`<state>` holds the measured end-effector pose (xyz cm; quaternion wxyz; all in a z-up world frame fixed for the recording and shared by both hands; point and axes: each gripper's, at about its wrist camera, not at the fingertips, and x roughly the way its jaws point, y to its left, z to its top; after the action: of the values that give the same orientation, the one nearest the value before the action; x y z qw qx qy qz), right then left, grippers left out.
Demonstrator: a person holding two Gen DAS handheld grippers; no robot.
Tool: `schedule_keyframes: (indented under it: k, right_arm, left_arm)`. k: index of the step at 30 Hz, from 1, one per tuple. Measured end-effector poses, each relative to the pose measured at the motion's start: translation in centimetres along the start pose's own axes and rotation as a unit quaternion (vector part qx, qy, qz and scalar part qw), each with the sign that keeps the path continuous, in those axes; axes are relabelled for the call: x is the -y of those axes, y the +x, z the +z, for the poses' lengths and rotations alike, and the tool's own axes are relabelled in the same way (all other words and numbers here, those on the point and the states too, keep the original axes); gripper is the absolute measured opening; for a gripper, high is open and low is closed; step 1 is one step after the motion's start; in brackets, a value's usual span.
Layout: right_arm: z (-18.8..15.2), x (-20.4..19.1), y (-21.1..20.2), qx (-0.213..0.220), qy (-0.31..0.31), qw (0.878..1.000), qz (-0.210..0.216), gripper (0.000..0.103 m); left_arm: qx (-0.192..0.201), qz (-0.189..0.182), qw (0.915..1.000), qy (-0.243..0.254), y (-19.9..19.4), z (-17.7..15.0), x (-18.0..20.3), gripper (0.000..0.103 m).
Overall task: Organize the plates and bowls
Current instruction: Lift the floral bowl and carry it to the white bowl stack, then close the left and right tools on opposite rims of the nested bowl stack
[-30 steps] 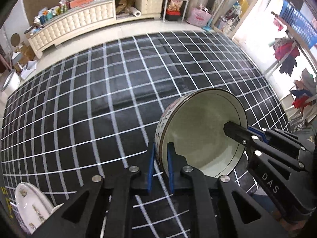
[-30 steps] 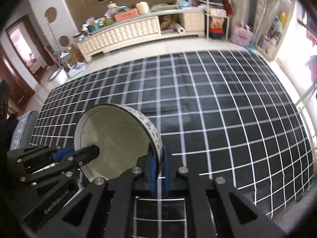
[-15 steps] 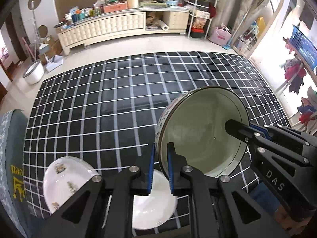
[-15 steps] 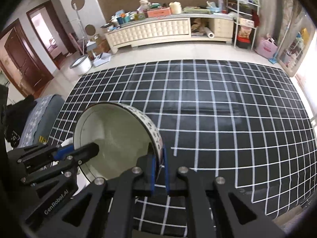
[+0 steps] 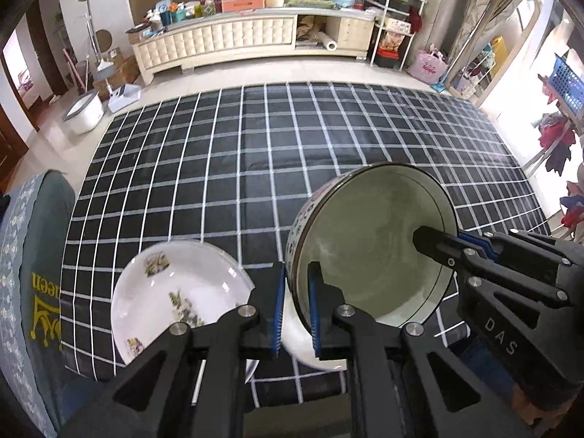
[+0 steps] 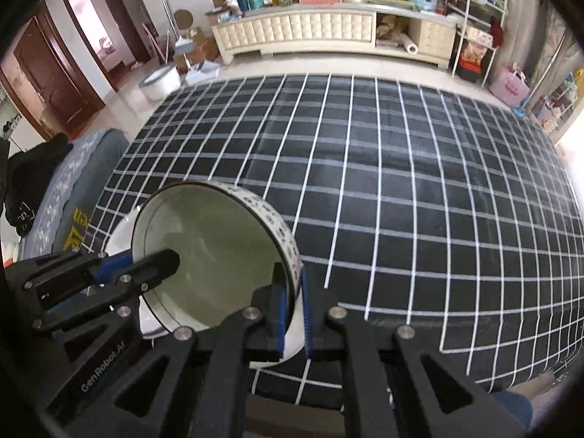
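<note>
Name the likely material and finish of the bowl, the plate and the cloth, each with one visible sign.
Bowl: probably glazed ceramic; glossy pale inside, printed pattern on the outer wall.
Plate: probably glazed porcelain; shiny white with printed motifs and light glare.
Cloth: woven fabric or coated cloth, unclear; black with white grid, slight sheen, soft creases.

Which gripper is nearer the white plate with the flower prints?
Left. The left gripper clamps the bowl rim right beside the flower-print plate. The right gripper grips the bowl's opposite rim, with the bowl between it and the plate.

Checked black cloth (image 5: 292, 168), cream sideboard (image 5: 233, 36), grey cushion (image 5: 22, 273)
</note>
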<state>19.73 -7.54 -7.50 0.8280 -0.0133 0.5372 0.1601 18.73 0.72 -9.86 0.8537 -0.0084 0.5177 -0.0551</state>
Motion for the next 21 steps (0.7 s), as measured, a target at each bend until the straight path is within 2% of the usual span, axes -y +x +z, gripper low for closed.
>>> schedule_keyframes:
  k: [5,9,19,21]
  right_arm:
    - [-1.3,0.2,2.1,-0.047,0.026,0.998,0.010,0.010]
    - [-1.6,0.5,2.9,-0.068,0.037,0.997,0.007,0.010]
    - [-1.5,0.4,3.2,-0.077,0.032,0.996,-0.014,0.011]
    - [-1.4,0.5,3.3,-0.083,0.035,0.996,-0.005,0.011]
  left_arm:
    - [-0.026,-0.004,0.9996,-0.006,1.2,-2.0,-1.1,0.010]
    - [-0.044,-0.002,0.9990,0.000,2.3,-3.2,-1.0,0.010]
    - [-0.064,-0.018,0.9978,0.000,4.0,-3.9,-0.9,0.010]
    - [-0.065,-0.019,0.9977,0.003,4.2,-4.1,-0.9,0.010]
